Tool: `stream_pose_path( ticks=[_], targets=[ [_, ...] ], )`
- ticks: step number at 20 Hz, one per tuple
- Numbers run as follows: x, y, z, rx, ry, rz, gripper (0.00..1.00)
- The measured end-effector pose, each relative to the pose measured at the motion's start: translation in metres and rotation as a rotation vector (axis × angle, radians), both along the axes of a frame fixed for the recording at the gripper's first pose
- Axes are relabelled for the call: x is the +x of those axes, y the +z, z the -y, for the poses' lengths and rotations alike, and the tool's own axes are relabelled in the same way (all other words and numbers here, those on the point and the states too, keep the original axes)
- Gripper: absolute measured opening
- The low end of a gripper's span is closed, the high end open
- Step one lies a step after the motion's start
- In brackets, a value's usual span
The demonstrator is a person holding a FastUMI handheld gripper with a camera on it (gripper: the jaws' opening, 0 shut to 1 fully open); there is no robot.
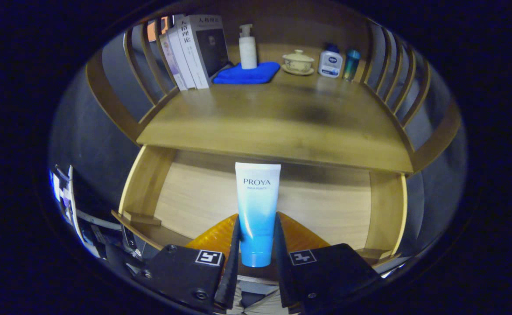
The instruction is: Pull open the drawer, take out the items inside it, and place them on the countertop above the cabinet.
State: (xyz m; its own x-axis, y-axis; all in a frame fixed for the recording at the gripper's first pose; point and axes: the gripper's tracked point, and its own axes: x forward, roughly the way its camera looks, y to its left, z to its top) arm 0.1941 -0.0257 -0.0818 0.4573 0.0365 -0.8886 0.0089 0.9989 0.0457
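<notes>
A white-to-blue cosmetic tube [256, 210] stands upright between my fingers, cap end down, and my gripper [256, 245] is shut on its lower half. It hangs over the pulled-out wooden drawer [194, 201], whose light floor shows behind it. Just beyond and above the drawer lies the wooden countertop [278, 122], with a wide bare stretch in front.
At the back of the countertop stand several books [194, 52], a white pump bottle [247, 48] on a blue cloth [247, 73], a lidded teacup on a saucer [298, 62], a white lotion bottle [330, 62] and a teal cup [351, 64]. Curved wooden rails [396, 83] fence both sides.
</notes>
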Motion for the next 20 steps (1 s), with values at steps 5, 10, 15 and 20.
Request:
stream_pose_path(
  ticks=[5, 10, 15, 20],
  targets=[
    [0.029, 0.031, 0.001, -0.010, -0.017, 0.064, 0.42],
    [0.069, 0.050, 0.001, -0.049, -0.035, 0.112, 0.42],
    [0.110, 0.057, 0.005, -0.060, -0.081, 0.142, 0.42],
    [0.141, 0.045, 0.011, -0.058, -0.119, 0.143, 0.42]
  ],
)
